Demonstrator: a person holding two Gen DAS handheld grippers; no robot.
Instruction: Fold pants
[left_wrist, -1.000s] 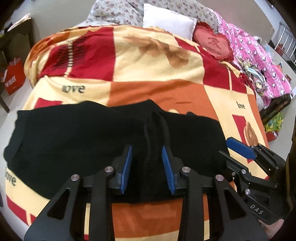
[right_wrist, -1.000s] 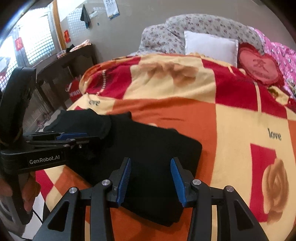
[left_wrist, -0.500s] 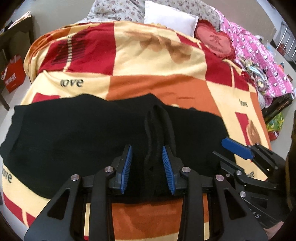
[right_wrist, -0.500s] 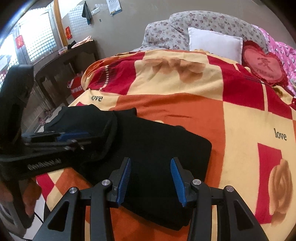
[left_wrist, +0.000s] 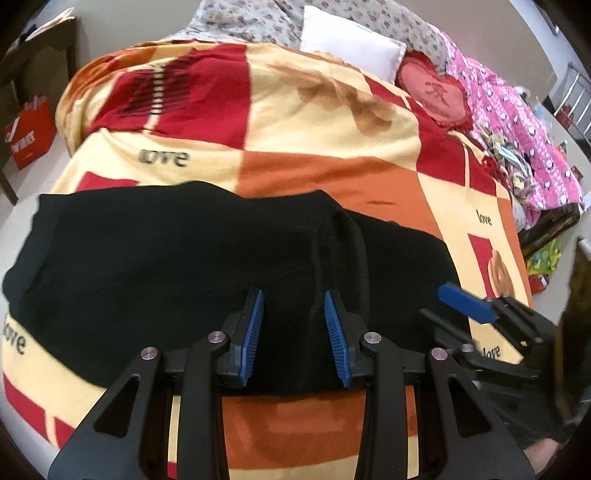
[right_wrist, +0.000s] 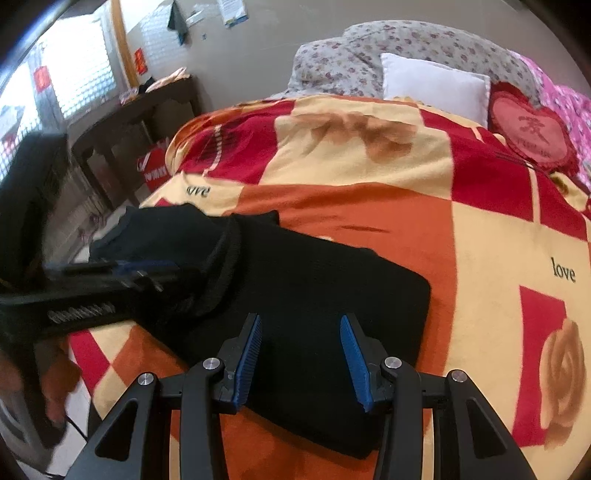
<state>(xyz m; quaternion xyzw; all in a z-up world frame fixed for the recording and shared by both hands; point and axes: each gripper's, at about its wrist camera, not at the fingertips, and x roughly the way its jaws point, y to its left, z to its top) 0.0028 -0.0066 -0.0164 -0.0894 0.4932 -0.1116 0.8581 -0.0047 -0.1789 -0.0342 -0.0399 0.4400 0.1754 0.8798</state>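
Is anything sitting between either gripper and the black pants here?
Nothing visible. The left gripper and right gripper are both open, with only the black pants between and ahead of their fingers on the blanket.

Left gripper advances with the fold

The left gripper (left_wrist: 293, 334) carries the pants' (left_wrist: 166, 266) raised fold (right_wrist: 221, 258) toward 3 o'clock, widening the overlap.

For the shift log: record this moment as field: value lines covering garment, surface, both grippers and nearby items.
garment: black pants, lying across the near edge of the bed, with a raised ridge of fabric
surface: red, orange and cream blanket
left gripper: open, over the ridge
right gripper: open, over the pants' right end
nearby: white pillow, heart cushion
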